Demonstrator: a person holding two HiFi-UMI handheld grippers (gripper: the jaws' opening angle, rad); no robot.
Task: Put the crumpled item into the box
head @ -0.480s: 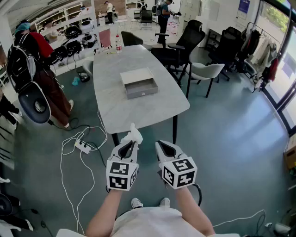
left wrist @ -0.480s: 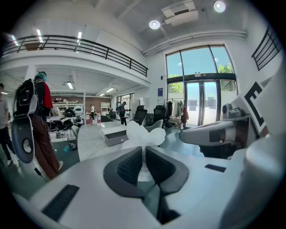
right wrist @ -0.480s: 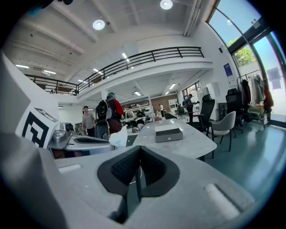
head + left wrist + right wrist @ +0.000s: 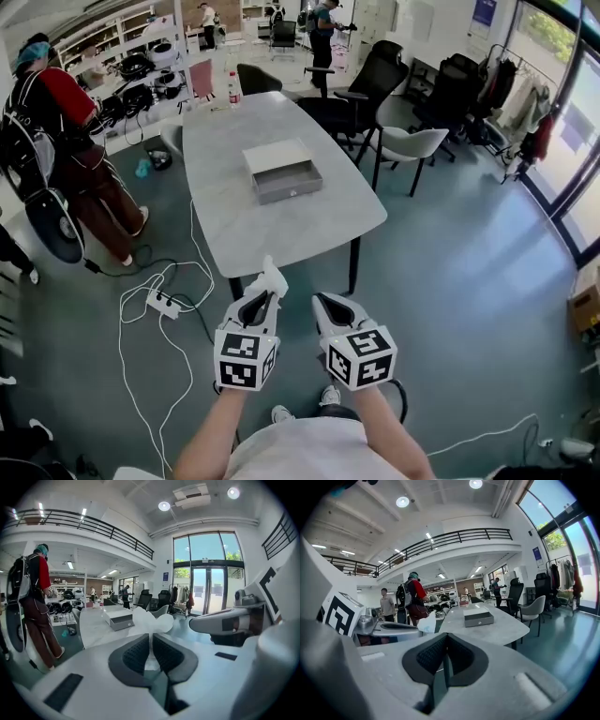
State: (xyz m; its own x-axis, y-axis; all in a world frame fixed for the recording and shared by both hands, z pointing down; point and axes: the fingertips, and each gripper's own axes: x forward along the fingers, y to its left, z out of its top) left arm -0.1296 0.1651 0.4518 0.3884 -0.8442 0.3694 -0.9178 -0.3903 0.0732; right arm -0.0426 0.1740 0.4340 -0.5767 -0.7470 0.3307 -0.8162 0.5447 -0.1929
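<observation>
A white crumpled paper [image 4: 271, 279] sticks out of my left gripper [image 4: 265, 295], which is shut on it just short of the table's near edge. In the left gripper view the paper [image 4: 152, 623] rises from between the closed jaws of the left gripper [image 4: 151, 637]. An open grey box [image 4: 282, 169] sits on the middle of the grey table [image 4: 291, 234], well ahead of both grippers. My right gripper [image 4: 322, 301] hangs beside the left one, shut with nothing in it. The right gripper view shows the right gripper [image 4: 446, 639], the box [image 4: 478, 618] and the paper [image 4: 427, 623].
White cables and a power strip [image 4: 159, 302] lie on the floor left of the table. A person with a backpack [image 4: 56, 141] stands at the left. Office chairs [image 4: 403, 141] stand to the table's right. A bottle [image 4: 232, 91] stands at the table's far end.
Both grippers stay in nearly the same place, the left still holding the paper. The person at the left has shifted slightly.
</observation>
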